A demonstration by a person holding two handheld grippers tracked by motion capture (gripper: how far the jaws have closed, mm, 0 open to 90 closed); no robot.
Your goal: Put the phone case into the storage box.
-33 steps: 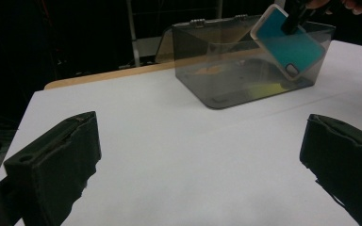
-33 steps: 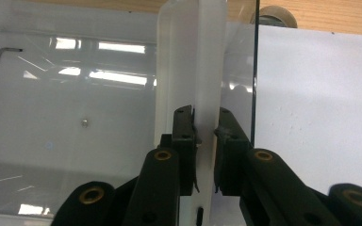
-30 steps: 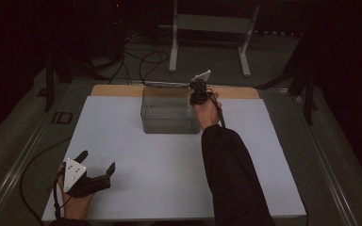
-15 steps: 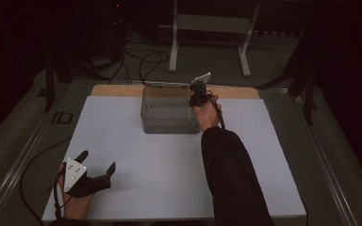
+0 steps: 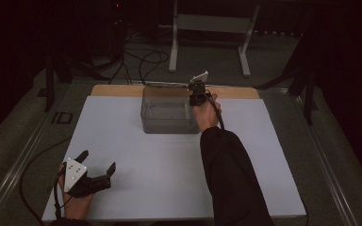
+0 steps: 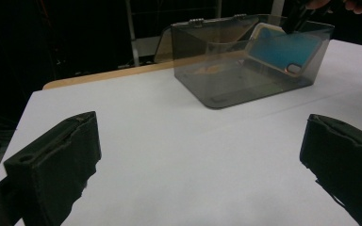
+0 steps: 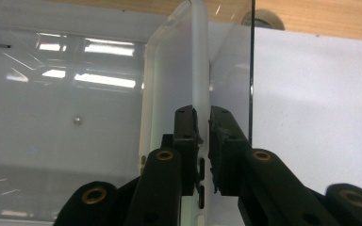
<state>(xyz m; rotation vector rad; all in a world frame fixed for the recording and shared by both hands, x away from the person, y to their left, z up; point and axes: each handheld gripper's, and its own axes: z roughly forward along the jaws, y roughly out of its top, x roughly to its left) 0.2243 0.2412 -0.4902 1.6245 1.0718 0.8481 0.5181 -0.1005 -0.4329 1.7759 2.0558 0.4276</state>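
Observation:
A clear smoky-grey box [image 5: 167, 113] stands at the back of the white table, its lid swung open behind it. My right gripper [image 5: 198, 94] reaches down at the box's right wall. It is shut on the edge of a phone case [image 7: 179, 70], its pads [image 7: 186, 127] pinching the rim. In the left gripper view the phone case [image 6: 283, 49] leans tilted inside the box [image 6: 217, 61], blue with a pale rim. My left gripper [image 5: 98, 160] rests at the near left of the table, open, with nothing between its jaws [image 6: 201, 125].
The white sheet [image 5: 169, 165] covers the table, with a wooden strip [image 5: 118, 90] along its far edge. Beyond the table are a metal stand [image 5: 207, 28] and cables [image 5: 141, 61] on the floor. A small dark square [image 5: 62, 117] lies off the sheet's left side.

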